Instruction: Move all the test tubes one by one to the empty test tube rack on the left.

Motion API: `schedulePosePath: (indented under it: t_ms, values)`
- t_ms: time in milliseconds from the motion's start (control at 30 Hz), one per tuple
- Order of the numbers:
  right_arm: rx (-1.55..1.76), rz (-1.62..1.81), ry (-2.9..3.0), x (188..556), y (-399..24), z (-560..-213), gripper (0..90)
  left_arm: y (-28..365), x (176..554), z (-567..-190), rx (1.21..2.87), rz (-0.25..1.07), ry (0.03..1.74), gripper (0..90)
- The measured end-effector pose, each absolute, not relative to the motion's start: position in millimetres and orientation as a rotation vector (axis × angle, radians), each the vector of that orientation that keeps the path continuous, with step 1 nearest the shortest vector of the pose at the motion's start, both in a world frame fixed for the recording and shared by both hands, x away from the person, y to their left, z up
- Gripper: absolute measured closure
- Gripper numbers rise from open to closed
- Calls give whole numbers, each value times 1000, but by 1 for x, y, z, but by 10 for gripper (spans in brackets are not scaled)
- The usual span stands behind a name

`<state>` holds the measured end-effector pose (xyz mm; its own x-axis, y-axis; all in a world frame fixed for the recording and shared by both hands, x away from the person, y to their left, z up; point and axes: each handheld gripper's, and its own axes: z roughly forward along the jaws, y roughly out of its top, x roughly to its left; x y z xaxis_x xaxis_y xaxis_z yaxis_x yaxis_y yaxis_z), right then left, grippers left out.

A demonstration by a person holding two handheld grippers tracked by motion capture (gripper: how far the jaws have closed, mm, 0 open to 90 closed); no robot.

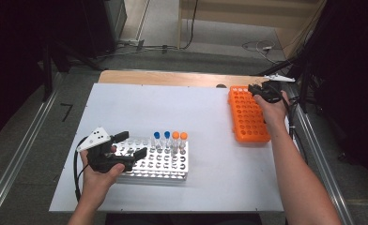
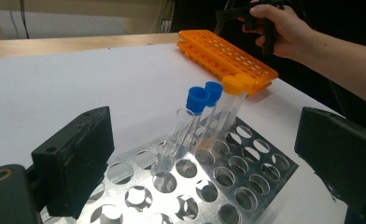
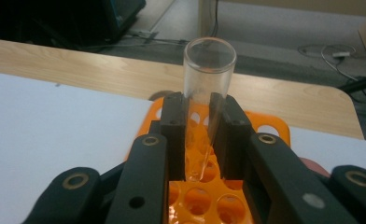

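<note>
Clear uncapped tube (image 3: 204, 93), upright, clamped in right gripper (image 3: 200, 135) over orange rack (image 3: 195, 196)

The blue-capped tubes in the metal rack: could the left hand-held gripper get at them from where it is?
Probably yes. The left hand-held gripper is open over the metal rack, and the blue-capped tubes stand just ahead with nothing between; the orange-capped tubes are behind them.

Clear uncapped tube (image 3: 208, 79), upright, clamped above the orange rack (image 3: 197, 186) at the table's far right.
</note>
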<state>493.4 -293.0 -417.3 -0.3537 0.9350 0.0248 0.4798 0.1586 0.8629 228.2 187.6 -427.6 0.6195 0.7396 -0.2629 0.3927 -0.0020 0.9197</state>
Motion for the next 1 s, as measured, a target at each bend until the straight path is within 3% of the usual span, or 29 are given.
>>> schedulePosePath:
  t_ms: [400,1000]
  values:
    - [1231,1255,1974,427,-291,-401,732,169,226,-420,1641,342,900,46]
    - [1085,1357,2138,327,-271,-426,732,131,219,-415,1694,302,791,0]
